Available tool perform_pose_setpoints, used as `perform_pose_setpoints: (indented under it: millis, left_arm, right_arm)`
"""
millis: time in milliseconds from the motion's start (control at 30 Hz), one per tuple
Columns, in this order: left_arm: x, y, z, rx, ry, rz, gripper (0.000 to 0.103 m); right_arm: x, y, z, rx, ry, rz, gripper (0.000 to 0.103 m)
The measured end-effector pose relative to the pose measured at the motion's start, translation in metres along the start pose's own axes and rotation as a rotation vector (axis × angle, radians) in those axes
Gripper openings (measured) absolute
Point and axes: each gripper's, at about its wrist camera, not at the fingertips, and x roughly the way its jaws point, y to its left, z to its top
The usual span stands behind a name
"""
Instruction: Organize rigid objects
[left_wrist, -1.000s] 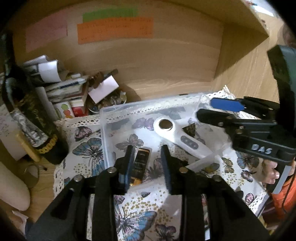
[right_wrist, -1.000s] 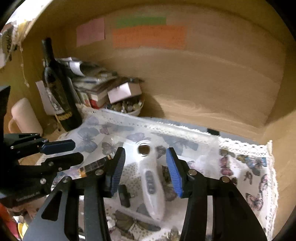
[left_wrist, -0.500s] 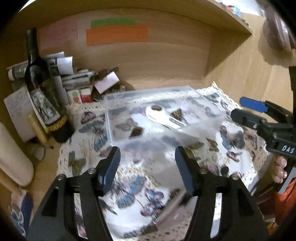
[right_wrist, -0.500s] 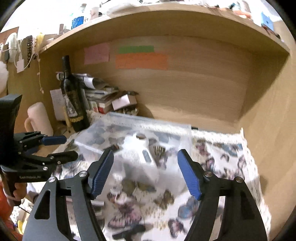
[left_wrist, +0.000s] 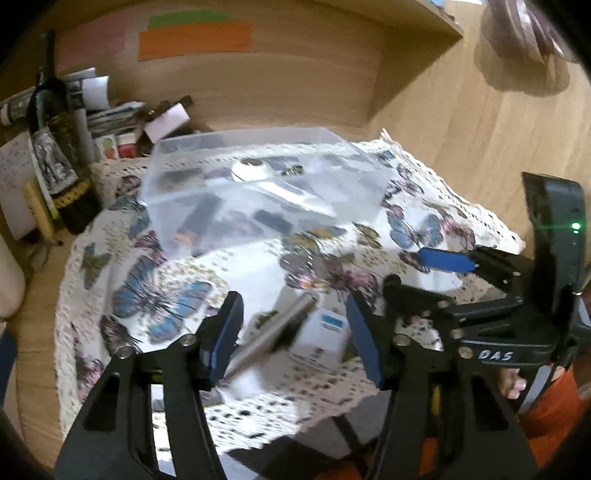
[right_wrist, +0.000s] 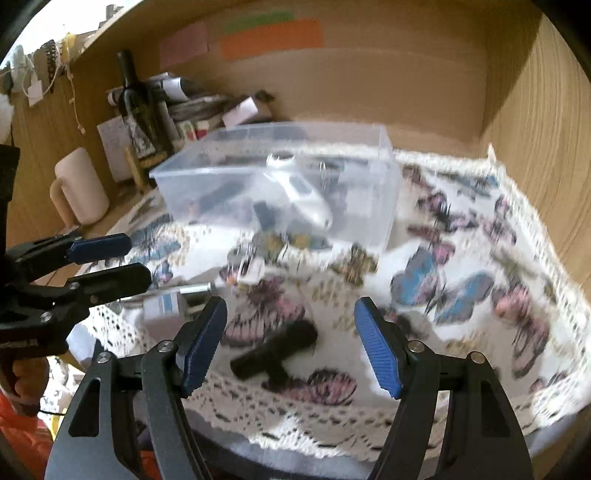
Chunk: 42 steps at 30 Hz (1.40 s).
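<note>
A clear plastic box (left_wrist: 332, 147) (right_wrist: 384, 177) stands on the butterfly cloth and holds a white handheld device (left_wrist: 273, 184) (right_wrist: 306, 199) and small dark items. My left gripper (left_wrist: 295, 336) is open and empty, above a metal rod (left_wrist: 273, 332) and a small white box (left_wrist: 325, 332) near the table's front edge. My right gripper (right_wrist: 291, 343) is open and empty, with a black T-shaped part (right_wrist: 277, 350) lying on the cloth between its fingers. Each gripper shows in the other's view, the right (left_wrist: 421, 273) and the left (right_wrist: 122, 258).
A dark wine bottle (left_wrist: 55, 147) (right_wrist: 140, 110), stacked papers and boxes (left_wrist: 122, 122) stand at the back left against the wooden wall. A pale mug (right_wrist: 79, 188) stands left of the box. The cloth's lace edge (right_wrist: 332, 417) hangs over the table front.
Both grippers have pulled back from the clear box toward the table's front edge and opened wider. The left now hovers over the rod and white box, the right over the black part.
</note>
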Motion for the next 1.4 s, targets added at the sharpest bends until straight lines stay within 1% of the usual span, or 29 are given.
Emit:
perform_pose_setpoints:
  millis: [100,167,233,300,333,367,400,467,600,800,967,1200,1400]
  left_arm:
    - [0.005,-0.009,-0.005,0.014,0.011,-0.016,0.046]
    - [0.009,-0.014,-0.007,0.023,0.02,-0.027,0.044]
    - [0.013,-0.017,-0.01,0.027,0.027,-0.03,0.043]
    - [0.018,-0.018,-0.013,0.024,0.038,-0.028,0.043]
    - [0.022,-0.018,-0.014,0.021,0.044,-0.027,0.043]
    - [0.026,-0.018,-0.015,0.017,0.051,-0.028,0.042]
    - [0.029,-0.018,-0.016,0.012,0.06,-0.031,0.039]
    - [0.037,-0.018,-0.018,0.005,0.075,-0.037,0.037]
    - [0.037,-0.017,-0.019,-0.004,0.061,-0.04,0.036]
    - [0.026,-0.01,-0.011,-0.029,0.027,-0.045,0.036]
    - [0.01,-0.005,0.004,-0.032,-0.035,-0.032,0.036]
    - [-0.007,0.009,0.033,-0.046,-0.134,0.008,0.036]
    - [-0.015,0.023,0.06,-0.054,-0.195,0.047,0.036]
  right_arm:
    - [0.006,-0.001,-0.009,0.029,0.023,0.016,0.067]
    - [0.01,-0.002,-0.015,0.042,0.039,0.029,0.061]
    - [0.013,-0.001,-0.018,0.049,0.053,0.039,0.051]
    - [0.013,0.0,-0.021,0.049,0.047,0.037,0.049]
    - [0.011,0.001,-0.022,0.049,0.042,0.036,0.043]
    - [0.01,0.001,-0.022,0.052,0.04,0.042,0.039]
    - [0.01,0.0,-0.023,0.056,0.039,0.05,0.031]
    - [0.008,-0.001,-0.023,0.058,0.034,0.049,0.029]
    - [0.002,-0.002,-0.021,0.048,0.008,0.024,0.021]
    - [-0.008,-0.007,-0.011,0.042,-0.045,-0.002,0.021]
    - [-0.016,-0.008,0.001,0.033,-0.091,-0.011,0.021]
    - [-0.029,-0.011,0.03,0.017,-0.182,-0.03,0.021]
    - [-0.035,-0.014,0.059,-0.004,-0.259,-0.045,0.021]
